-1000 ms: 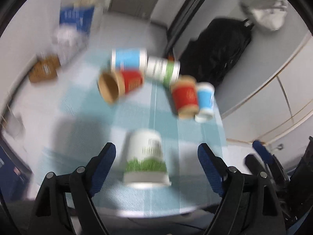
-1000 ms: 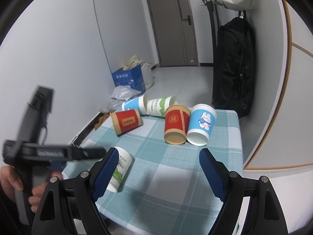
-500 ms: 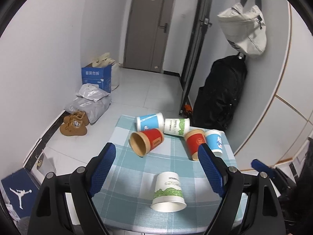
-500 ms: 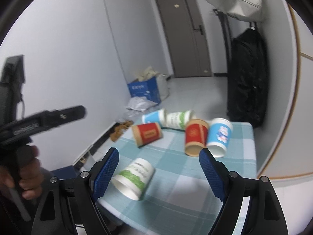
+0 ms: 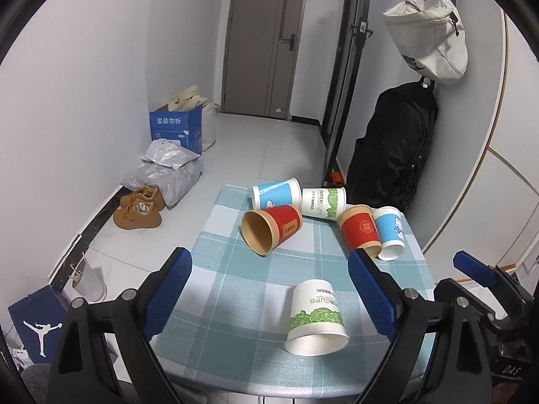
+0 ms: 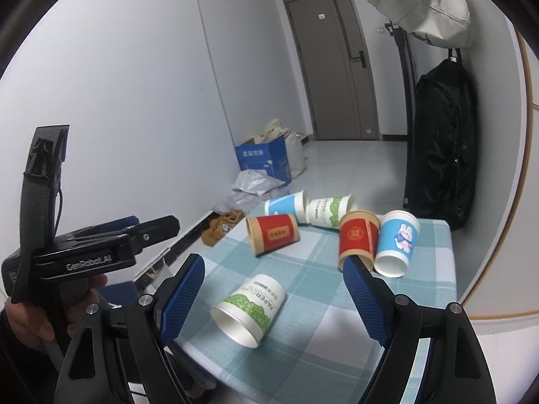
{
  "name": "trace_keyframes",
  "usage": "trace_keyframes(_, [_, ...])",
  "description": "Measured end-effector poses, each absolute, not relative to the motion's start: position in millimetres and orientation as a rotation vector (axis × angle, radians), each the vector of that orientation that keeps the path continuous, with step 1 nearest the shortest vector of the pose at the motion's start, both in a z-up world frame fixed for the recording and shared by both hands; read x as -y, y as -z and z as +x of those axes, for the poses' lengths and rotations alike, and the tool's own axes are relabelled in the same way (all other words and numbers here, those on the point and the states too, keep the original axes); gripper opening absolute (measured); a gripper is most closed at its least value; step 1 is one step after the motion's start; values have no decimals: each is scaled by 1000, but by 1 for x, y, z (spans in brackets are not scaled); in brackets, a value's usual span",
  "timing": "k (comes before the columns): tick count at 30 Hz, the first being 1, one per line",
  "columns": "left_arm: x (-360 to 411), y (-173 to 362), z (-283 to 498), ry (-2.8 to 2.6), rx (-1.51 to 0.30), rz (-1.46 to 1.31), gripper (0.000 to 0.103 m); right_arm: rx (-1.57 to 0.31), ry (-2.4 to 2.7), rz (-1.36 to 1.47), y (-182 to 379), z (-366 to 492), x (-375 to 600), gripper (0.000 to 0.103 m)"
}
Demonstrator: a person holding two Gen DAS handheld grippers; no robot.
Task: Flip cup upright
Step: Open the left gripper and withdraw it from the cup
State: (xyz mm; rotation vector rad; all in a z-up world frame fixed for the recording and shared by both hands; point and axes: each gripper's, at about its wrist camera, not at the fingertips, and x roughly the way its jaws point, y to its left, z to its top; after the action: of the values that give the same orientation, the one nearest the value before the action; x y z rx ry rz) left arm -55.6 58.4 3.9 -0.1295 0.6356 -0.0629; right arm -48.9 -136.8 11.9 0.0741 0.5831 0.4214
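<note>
Several paper cups lie on their sides on a blue checked tablecloth (image 5: 232, 289). A white cup with green leaves (image 5: 316, 316) lies nearest, mouth toward me; it also shows in the right wrist view (image 6: 251, 309). Farther back lie a red and brown cup (image 5: 271, 230), a blue and white cup (image 5: 278, 195), a second white and green cup (image 5: 323, 202), another red cup (image 5: 360, 232) and a blue rabbit cup (image 5: 389, 232). My left gripper (image 5: 269, 293) is open and empty above the near table edge. My right gripper (image 6: 273, 298) is open and empty, the white cup showing between its fingers.
The table is small, with edges close on all sides. On the floor to the left are brown shoes (image 5: 139, 208), grey bags (image 5: 165, 168) and a blue box (image 5: 175, 128). A black backpack (image 5: 394, 155) hangs at the right wall. The left gripper's body (image 6: 91, 252) shows at left.
Both grippers have drawn back and risen from the table, so the cups look smaller. The white and green cup lies on its side; one second ago it looked mouth-down in the blurred left view.
</note>
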Motion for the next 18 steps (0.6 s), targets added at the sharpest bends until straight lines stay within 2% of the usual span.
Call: trace_keyframes(18, [-63, -1, -49, 66, -670, -156, 92, -579, -445, 9, -8, -49, 126, 84])
